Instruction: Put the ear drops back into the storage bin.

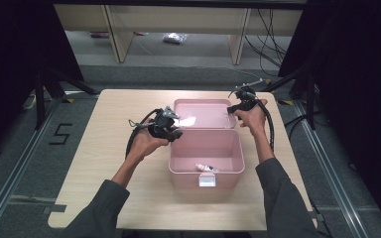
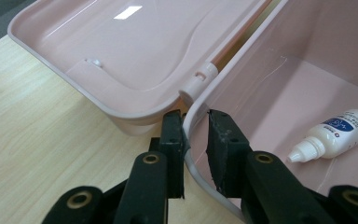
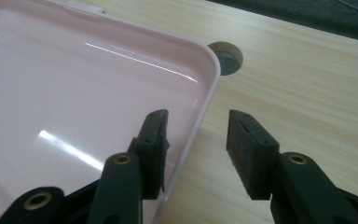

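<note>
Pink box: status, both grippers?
Left gripper fingers straddle pink box rim, near hinge. Right gripper open, straddling lid edge. Small bottle lies inside box. Nothing in the way.

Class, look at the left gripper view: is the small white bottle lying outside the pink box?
No. The bottle lies on its side on the floor inside the pink box, past the rim that the left tool straddles.

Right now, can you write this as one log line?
left gripper: astride box rim | right gripper: open, astride lid edge | bottle: inside box
</note>
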`<state>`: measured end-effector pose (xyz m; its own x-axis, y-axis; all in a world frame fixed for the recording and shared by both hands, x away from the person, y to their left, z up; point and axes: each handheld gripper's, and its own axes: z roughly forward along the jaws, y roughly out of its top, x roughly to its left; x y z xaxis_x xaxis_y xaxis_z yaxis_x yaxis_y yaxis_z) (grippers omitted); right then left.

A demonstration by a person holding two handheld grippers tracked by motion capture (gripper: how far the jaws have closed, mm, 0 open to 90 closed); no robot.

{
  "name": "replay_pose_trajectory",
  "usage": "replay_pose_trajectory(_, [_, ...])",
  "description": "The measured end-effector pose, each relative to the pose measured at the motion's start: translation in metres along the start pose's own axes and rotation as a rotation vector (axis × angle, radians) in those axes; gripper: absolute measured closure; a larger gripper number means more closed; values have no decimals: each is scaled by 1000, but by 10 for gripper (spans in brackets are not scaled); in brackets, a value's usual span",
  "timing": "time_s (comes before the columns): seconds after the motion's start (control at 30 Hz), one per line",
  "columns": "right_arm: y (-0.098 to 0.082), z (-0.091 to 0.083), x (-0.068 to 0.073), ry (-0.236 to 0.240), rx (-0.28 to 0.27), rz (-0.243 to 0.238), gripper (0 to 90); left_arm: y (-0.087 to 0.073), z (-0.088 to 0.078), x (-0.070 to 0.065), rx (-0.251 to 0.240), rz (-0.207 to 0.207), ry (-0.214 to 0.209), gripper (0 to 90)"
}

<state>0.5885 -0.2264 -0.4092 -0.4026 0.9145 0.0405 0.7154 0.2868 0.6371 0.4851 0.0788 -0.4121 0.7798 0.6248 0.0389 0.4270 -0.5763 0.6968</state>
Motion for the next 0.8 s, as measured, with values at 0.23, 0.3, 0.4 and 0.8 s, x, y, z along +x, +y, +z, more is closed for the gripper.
replay_pose_trajectory(0.23, [7,4,9,-64,40,-15,676,0,0,0,-2,-2,2,759])
replay_pose_trajectory(0.3, [8,5,10,-58,43,-9,691,0,0,-1,-3,-3,3,758])
replay_pose_trajectory(0.4, [8,8,11,-57,52,16,693,0,0,-1,-3,-4,4,758])
replay_pose_trajectory(0.8, [10,7,11,-68,45,23,778,0,1,0,-3,-5,4,757])
